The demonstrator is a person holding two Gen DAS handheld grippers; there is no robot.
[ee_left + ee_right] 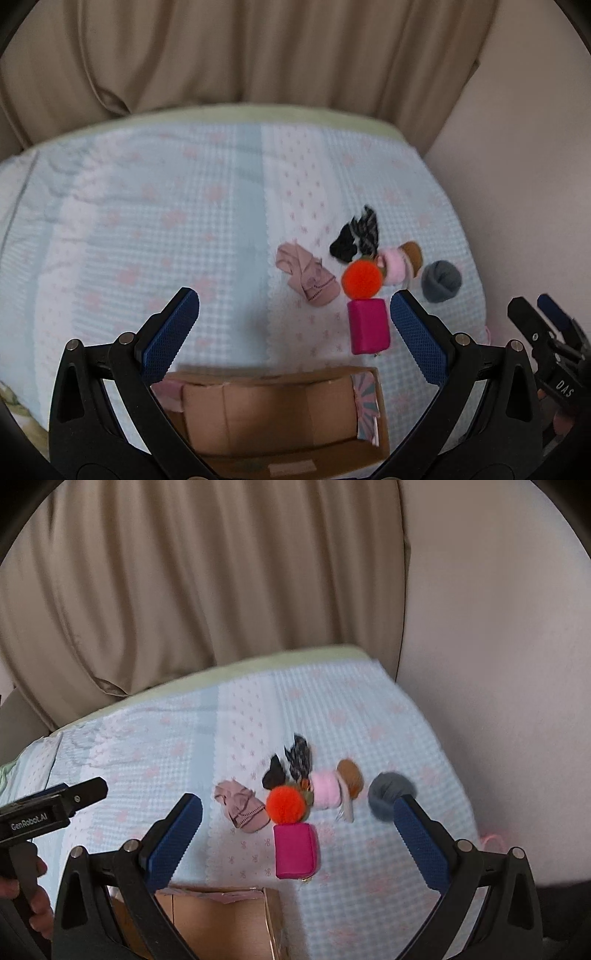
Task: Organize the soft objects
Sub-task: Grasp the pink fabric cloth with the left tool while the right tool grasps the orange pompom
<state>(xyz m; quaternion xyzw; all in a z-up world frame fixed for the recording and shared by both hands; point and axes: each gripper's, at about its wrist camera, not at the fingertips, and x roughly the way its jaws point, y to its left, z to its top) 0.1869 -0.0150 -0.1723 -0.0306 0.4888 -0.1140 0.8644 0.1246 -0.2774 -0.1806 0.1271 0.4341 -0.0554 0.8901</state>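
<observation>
Left gripper (293, 325): its blue-padded fingers are spread wide with nothing between them; it hangs above the bed, over the cardboard box.
Right gripper (297, 832): also spread wide and holding nothing, above the bed just to the right of the left one; in the left wrist view only a part of it shows at the right edge, and a hand grips the handle of the left one at the left edge of the right wrist view.
Bed (147, 221): covered by a pale blue and white checked blanket with pink flowers; a beige curtain (240, 48) hangs behind it.
Cardboard box (273, 410): open, on the near part of the bed, with a patterned cloth at its right inner wall and something pink at its left end.
Magenta pouch (368, 325): lies on the blanket just beyond the box, touching the orange pompom.
Orange pompom (362, 279): round and fluffy, in the middle of the cluster.
Beige-pink sock (308, 275): crumpled, just left of the pompom.
Black patterned fabric (356, 236): bunched up, behind the pompom.
Pink roll (394, 266): right of the pompom, touching a brown item (413, 254) behind it.
Grey rolled sock (441, 280): farthest right in the cluster, slightly apart from the others.
</observation>
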